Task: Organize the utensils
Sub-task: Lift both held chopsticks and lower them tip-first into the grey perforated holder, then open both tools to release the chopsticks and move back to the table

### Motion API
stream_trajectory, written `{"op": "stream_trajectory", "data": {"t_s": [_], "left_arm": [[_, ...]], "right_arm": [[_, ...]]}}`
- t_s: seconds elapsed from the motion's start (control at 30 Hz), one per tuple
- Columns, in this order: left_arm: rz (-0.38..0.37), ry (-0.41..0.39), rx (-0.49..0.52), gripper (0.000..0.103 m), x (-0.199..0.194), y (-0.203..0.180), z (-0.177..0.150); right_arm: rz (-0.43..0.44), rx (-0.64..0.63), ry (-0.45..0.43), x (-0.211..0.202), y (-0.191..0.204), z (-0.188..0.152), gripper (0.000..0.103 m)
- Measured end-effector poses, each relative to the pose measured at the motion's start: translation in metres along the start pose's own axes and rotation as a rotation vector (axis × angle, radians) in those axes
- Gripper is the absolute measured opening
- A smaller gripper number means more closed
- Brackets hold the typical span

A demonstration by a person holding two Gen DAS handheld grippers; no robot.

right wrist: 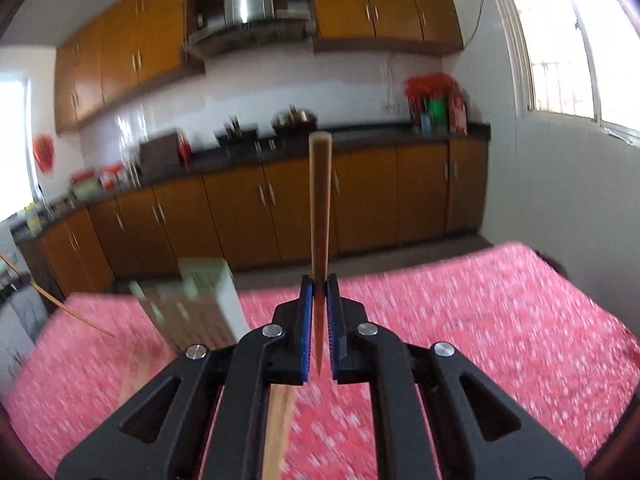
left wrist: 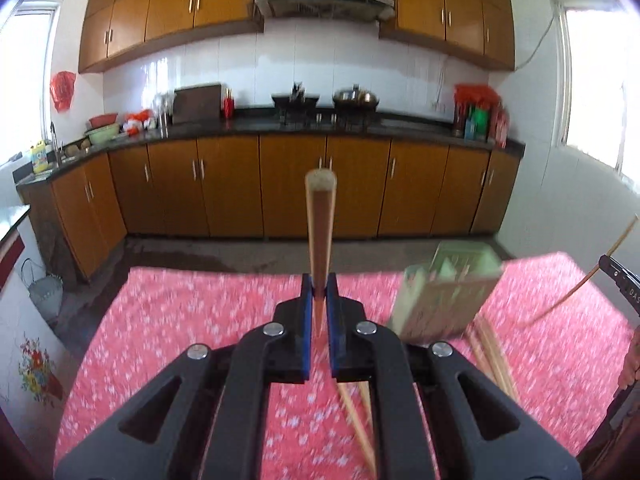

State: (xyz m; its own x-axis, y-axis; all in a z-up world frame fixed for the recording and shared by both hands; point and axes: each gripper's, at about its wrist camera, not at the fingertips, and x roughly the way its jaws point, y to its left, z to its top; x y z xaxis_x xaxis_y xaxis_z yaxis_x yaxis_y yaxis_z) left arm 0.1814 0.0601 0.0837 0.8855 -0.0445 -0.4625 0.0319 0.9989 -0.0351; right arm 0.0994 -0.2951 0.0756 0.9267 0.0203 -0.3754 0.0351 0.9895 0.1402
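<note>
My left gripper (left wrist: 319, 285) is shut on a wooden chopstick (left wrist: 320, 220) that sticks forward and up from between its blue pads. My right gripper (right wrist: 319, 285) is likewise shut on another wooden chopstick (right wrist: 320, 200). A pale green slatted utensil holder (left wrist: 444, 292) stands on the table covered in pink floral cloth (left wrist: 200, 312), right of the left gripper; in the right wrist view the utensil holder (right wrist: 192, 304) is to the left. Several loose chopsticks (left wrist: 492, 356) lie on the cloth beside the holder, and some loose chopsticks (right wrist: 276, 432) show under the right gripper. Both views are motion-blurred.
Behind the table runs a kitchen counter (left wrist: 304, 126) with orange cabinets, a stove with pans and bottles. At the right edge of the left wrist view the other gripper (left wrist: 624, 280) shows with its thin stick. A window (right wrist: 580, 40) is on the right wall.
</note>
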Motion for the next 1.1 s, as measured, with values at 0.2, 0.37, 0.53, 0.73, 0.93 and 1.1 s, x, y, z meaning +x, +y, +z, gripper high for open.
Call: {"op": "stream_trajectory", "data": {"t_s": [0.2,0.37,0.53,0.73,0.93,1.1], "left_arm": [[-0.103,-0.147,-0.06,0.008,-0.027,-0.021,0.06],[-0.189,-0.158,-0.024,0.008,-0.023,-0.058,0.072],[-0.223,-0.097,0.012,0.008,0.008,-0.085,0.057],[-0.211,-0.032,0.035,0.008,0.051,-0.099,0.034],[-0.198,0.006,0.022,0.01,0.07,-0.101,0.024],[-0.196,-0.018,0.006,0.017,0.059,-0.093,0.026]], "right_arm": [[0.121,0.068,-0.156,-0.019,0.022,0.058,0.008],[0.179,0.053,-0.188,-0.004,0.049,0.07,0.008],[0.174,0.017,-0.119,0.031,0.063,0.056,0.008],[0.165,0.015,-0.008,0.059,0.068,0.034,0.008],[0.165,0.003,0.024,0.061,0.07,0.025,0.01],[0.156,0.008,-0.008,0.047,0.064,0.031,0.032]]}}
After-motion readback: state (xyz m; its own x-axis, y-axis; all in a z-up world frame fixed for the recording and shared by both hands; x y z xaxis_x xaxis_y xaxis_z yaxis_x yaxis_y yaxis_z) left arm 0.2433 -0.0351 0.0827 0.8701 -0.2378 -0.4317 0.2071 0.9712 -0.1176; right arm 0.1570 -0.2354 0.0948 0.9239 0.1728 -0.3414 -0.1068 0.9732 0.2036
